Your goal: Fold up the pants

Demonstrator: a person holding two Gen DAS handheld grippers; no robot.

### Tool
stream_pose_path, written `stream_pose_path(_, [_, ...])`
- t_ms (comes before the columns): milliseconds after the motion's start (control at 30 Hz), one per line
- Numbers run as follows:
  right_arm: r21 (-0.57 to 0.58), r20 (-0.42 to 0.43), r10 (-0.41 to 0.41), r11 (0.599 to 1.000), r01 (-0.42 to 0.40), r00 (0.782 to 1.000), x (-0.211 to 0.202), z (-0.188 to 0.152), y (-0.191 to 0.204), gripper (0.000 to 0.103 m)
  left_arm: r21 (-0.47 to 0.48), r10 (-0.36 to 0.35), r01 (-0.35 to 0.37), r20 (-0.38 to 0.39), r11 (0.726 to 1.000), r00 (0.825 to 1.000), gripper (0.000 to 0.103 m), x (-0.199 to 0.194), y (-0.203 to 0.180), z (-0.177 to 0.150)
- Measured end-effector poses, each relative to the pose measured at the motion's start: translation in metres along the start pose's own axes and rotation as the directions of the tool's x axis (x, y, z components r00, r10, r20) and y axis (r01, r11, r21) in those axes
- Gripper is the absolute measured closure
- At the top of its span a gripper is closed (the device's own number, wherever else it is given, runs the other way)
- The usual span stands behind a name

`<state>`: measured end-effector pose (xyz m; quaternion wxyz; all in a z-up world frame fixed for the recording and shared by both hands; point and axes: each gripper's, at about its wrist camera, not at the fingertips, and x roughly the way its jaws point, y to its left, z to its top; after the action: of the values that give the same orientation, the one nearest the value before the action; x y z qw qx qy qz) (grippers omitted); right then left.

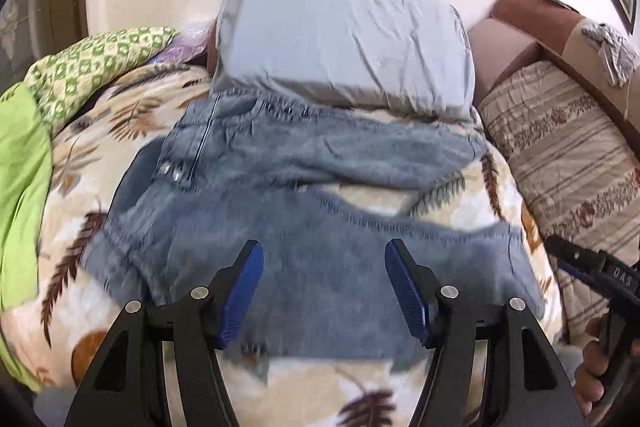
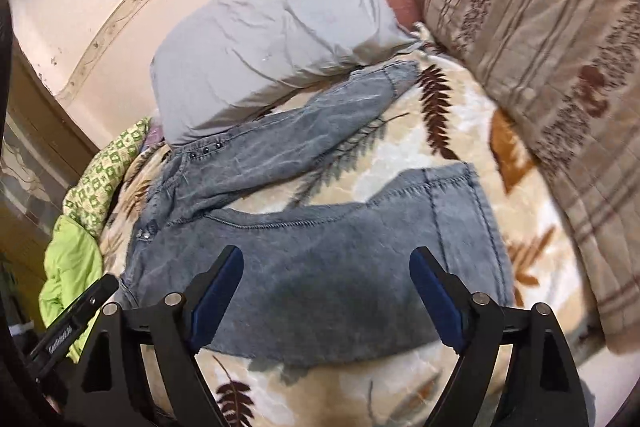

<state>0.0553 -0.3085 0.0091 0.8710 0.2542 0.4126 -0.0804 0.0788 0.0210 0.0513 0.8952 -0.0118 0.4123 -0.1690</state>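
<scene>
- At the far left of the left wrist view a green quilt [image 1: 24, 187] bunches at the bed's edge, with a green-and-white patterned cloth [image 1: 96, 67] above it.
- The leaf-print blanket [image 1: 80, 227] covers the bed and carries the pants [image 1: 280, 195], which lie flat in the middle of the frame, waist toward the left, legs running right and split apart in a V.
- The left hand-held gripper [image 1: 324, 291] sits at lower centre, its blue pads spread wide over the nearer leg and pinching nothing.
- A grey pillow [image 1: 340, 39] lies in the upper centre, its lower edge touching the farther leg.
- At the right, a striped beige quilt [image 1: 560, 167] lies beside the blanket.
- In the right wrist view the right hand-held gripper [image 2: 326, 291] is at lower centre, its pads likewise spread apart over the nearer leg, grasping nothing; the pants [image 2: 340, 259] fill the middle of the frame.
- The other tool's black body shows at the lower left edge.
</scene>
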Motion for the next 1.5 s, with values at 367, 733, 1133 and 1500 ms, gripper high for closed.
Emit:
stream_pose_path(367, [0.156, -0.079, 0.088, 0.985, -0.075, 0.993, 0.087, 0.090, -0.051, 0.016, -0.082, -0.044, 0.043, -0.010, 0.996, 0.999, 0.031, 0.111, 0.047, 0.069])
stream_pose_path(733, [0.423, -0.154, -0.177, 0.877, 0.227, 0.972, 0.239, 0.243, -0.105, 0.017, -0.220, -0.062, 0.046, -0.067, 0.974, 0.996, 0.031, 0.155, 0.087, 0.067])
stream_pose_path(1133, [0.278, -0.065, -0.230, 0.931, 0.239, 0.971, 0.156, 0.194, -0.054, 0.094, -0.195, -0.093, 0.089, -0.008, 0.977, 0.996, 0.031, 0.128, 0.074, 0.058])
stream_pose_path(1500, [0.455, -0.053, 0.063, 0.890, -0.032, 0.997, 0.109, 0.021, -0.095, 0.094, -0.346, -0.287, 0.231, -0.122, 0.910, 0.950, 0.031, 0.154, 0.060, 0.090])
